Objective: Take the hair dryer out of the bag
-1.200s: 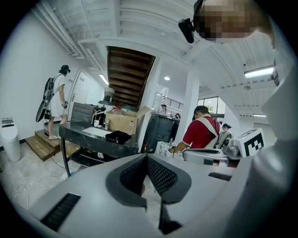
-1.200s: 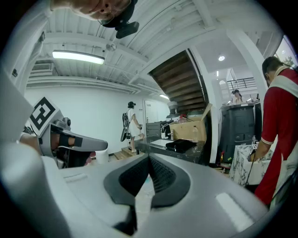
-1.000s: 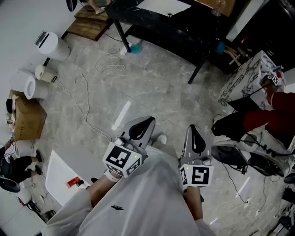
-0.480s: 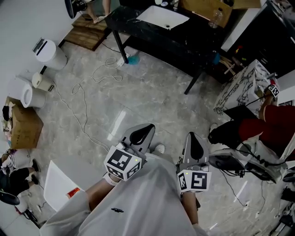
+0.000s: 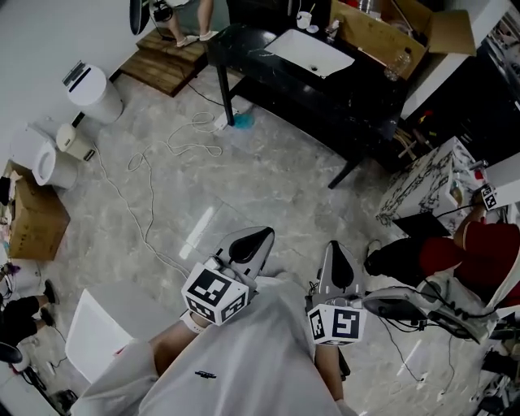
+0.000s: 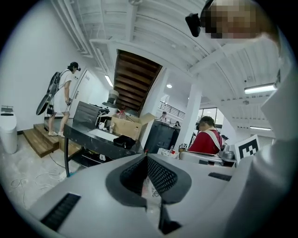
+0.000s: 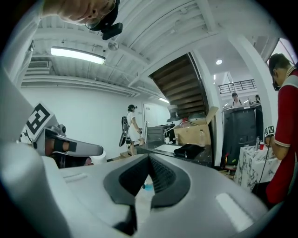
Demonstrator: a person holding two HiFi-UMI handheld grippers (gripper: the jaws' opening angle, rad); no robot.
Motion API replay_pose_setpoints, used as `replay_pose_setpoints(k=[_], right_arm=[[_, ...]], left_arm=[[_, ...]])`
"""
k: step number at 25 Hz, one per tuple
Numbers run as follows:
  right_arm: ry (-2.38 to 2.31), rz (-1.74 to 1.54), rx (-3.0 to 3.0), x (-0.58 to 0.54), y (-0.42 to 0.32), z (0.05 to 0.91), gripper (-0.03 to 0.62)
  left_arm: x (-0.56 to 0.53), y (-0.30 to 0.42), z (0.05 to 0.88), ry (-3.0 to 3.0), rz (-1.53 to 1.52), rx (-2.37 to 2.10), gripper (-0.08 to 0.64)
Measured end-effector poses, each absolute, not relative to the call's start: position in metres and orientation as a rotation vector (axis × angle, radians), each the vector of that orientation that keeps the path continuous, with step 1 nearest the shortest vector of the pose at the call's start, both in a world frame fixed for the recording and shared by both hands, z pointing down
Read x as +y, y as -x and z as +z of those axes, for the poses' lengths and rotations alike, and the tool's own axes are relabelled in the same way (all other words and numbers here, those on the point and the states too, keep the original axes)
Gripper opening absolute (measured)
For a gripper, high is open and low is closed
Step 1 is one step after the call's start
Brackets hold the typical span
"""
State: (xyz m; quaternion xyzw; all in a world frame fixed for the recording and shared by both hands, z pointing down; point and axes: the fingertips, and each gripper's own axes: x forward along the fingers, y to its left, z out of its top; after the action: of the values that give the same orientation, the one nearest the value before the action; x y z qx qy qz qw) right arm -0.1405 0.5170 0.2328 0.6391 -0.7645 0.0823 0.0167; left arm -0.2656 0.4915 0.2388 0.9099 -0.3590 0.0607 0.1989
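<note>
**Both claws clenched and empty, bag well apart on the bench**

Left claw (image 5: 255, 240) and right claw (image 5: 337, 253) are both clenched tight with nothing between the jaws. They are held out over the pale grey stone-look floor (image 5: 268, 171), well short of the long black bench (image 5: 341, 97).

The hair dryer shows in no view. Likely it sits inside the small black soft bag (image 6: 124, 141) on the bench top, beside the flat white rectangular sheet (image 5: 313, 53) and near the open brown cardboard box (image 5: 378, 36). By my read the task is not begun.

Handling, as a guess:
- The bag is limp fabric and will sag and slide on the glossy bench top. One claw should pin or lift its rim while the other goes in.
- The dryer is hard smooth plastic with some weight. Take the handle, not the nozzle, and mind a cord snagging at the bag's mouth.

Room:
- A thin white cable (image 5: 150, 183) loops over the floor near-left of the bench.
- A white cylindrical bin (image 5: 91, 85) stands further left of the bench.
- A wooden step (image 5: 166, 61) lies at the bench's left end, with a person (image 5: 191, 20) standing on it.
- A person in a red top (image 5: 487, 248) is right of the bench.
</note>
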Motion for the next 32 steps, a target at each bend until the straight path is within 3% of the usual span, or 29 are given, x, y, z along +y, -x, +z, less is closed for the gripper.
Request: replay_pose_setpoints(k=[12, 32], right_arm=[[-1.972, 0.281, -2.338, 0.504, 0.188, 0.242, 0.011], [-2.039, 0.348, -2.316, 0.358, 0.126, 0.262, 0.011]], left_arm=[[0.465, 0.327, 0.252, -2.505, 0.203, -1.047, 0.008], [0.332, 0.255, 0.265, -2.531, 0.288, -0.951, 0.008]])
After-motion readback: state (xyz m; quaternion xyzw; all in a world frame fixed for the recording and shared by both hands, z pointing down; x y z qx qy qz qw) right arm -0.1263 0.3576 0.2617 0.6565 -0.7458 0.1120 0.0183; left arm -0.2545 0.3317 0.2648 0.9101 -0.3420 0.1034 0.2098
